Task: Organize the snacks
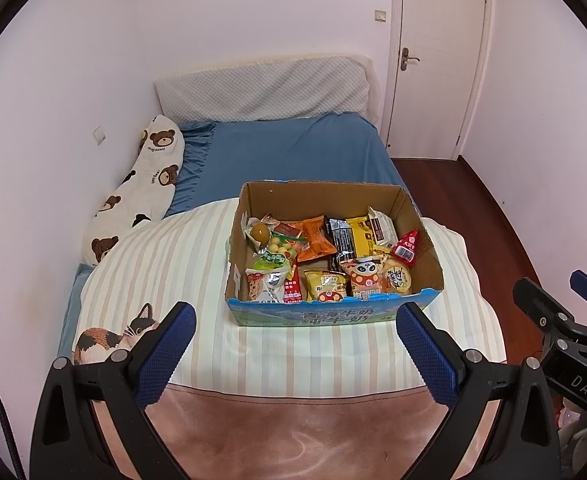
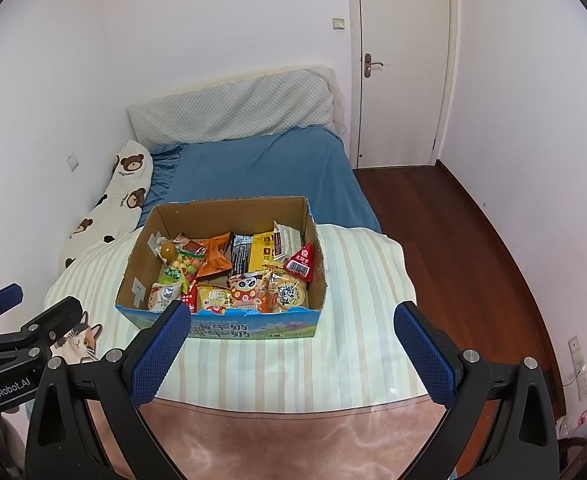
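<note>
An open cardboard box [image 1: 321, 194] with a blue printed front sits on a striped quilt [image 1: 173, 264] on the bed. It also shows in the right wrist view [image 2: 229, 212]. It holds several snack packets: an orange packet [image 1: 313, 240], a black one [image 1: 341, 238], a red triangular one [image 1: 407, 246] and a panda packet [image 1: 363, 276]. My left gripper [image 1: 295, 316] is open and empty, just short of the box front. My right gripper [image 2: 291, 316] is open and empty, at the box's front right. Each gripper appears at the edge of the other's view.
A bear-print pillow [image 1: 141, 196] lies along the left wall. A grey pillow [image 1: 265, 92] lies at the bed head on the blue sheet [image 1: 293, 148]. A cat print [image 1: 105, 338] is on the quilt. A pink blanket [image 1: 293, 432] lies nearest. A white door [image 1: 437, 56] and wooden floor [image 1: 473, 200] are to the right.
</note>
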Available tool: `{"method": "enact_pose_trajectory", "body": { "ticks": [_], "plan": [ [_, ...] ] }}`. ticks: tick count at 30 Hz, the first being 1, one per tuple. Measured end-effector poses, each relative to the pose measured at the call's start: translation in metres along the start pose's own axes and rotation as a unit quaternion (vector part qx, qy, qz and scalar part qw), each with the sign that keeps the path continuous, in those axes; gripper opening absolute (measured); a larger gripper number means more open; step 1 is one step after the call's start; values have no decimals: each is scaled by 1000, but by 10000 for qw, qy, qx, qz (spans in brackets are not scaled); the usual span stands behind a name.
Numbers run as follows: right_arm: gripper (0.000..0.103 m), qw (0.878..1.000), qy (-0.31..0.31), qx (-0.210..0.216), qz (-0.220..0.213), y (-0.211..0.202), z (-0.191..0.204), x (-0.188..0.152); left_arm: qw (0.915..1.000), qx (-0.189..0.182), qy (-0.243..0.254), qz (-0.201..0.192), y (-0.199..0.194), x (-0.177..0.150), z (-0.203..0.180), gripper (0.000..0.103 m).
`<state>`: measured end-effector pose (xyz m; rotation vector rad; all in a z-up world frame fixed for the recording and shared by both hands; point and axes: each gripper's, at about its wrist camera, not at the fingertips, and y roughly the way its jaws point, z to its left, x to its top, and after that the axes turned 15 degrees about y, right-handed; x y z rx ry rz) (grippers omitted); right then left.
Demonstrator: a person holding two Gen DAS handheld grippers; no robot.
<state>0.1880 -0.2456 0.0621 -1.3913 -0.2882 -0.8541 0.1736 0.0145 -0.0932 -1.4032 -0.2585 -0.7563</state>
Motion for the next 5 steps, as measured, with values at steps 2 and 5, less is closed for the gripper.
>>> {"method": "enact_pose_trajectory", "body": {
  "ticks": [2,5],
  "plan": [
    [103,10000,7,9,7,0,0,0,10000,-6,-8,-11,-1,0,0,103],
    [103,10000,4,-3,10,-1,1,-1,9999,47,-17,-99,-5,-2,1,103]
  ]
}}
